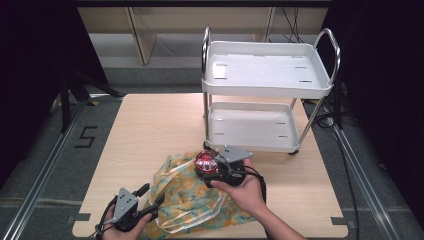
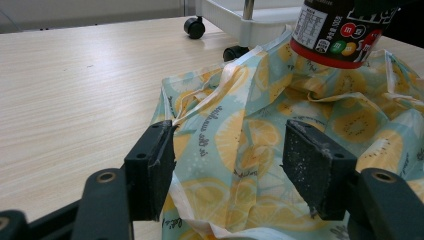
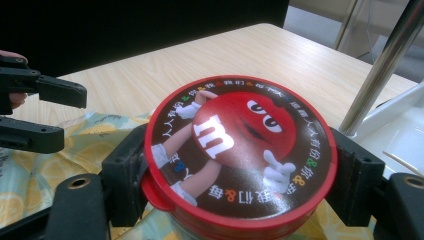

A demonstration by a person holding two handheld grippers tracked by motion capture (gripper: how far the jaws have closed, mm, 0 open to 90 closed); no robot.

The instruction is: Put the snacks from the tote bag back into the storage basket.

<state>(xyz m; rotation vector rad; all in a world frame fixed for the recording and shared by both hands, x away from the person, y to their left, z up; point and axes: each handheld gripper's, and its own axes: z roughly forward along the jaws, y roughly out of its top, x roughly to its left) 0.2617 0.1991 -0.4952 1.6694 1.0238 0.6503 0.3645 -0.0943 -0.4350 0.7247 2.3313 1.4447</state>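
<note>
While clamped on the candy tin [image 3: 240,155], right gripper [image 3: 240,175] jaws barely apart.

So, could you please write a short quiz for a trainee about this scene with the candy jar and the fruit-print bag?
1. True or false: the right gripper is shut on the candy jar.
2. How do the jaws of the left gripper stand? A) open over the fruit-print bag B) shut on the bag C) shut on the jar
3. What white object with two shelves stands on the table behind the jar?

Key: 1 true; 2 A; 3 the cart.
</note>
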